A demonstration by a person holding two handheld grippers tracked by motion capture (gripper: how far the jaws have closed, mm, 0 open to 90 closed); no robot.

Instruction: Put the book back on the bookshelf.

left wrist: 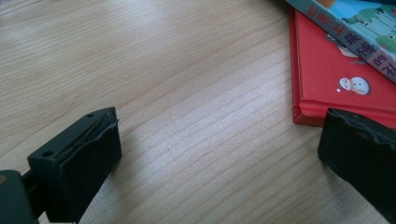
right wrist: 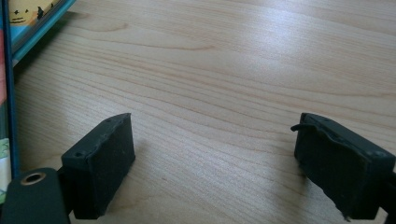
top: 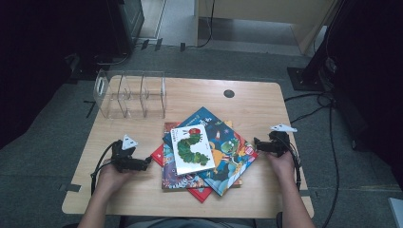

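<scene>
Forearms and hands enter at the bottom edge of the high view, each holding a gripper.

Left gripper (top: pixel 148 161): lower left of centre, jaws spread wide, nothing between them; tips just beside the left edge of the book pile. Its own view has the red book (left wrist: pixel 336 70) at upper right, one corner close to the right-hand jaw, bare wood between the jaws.

Right gripper (top: pixel 256 144): right of centre, jaws wide apart, holding nothing, pointed at the pile's right edge.

Pile of picture books (top: pixel 223 156): centre of the wooden table (top: pixel 256 107), several fanned flat. Topmost, a white caterpillar book (top: pixel 191 149); beneath it a blue book with a frog; the red one lowest.

Clear acrylic rack (top: pixel 130 95): upper left of the table, upright, well apart from the pile.

Dark round hole (top: pixel 229 93): upper middle of the tabletop.
</scene>
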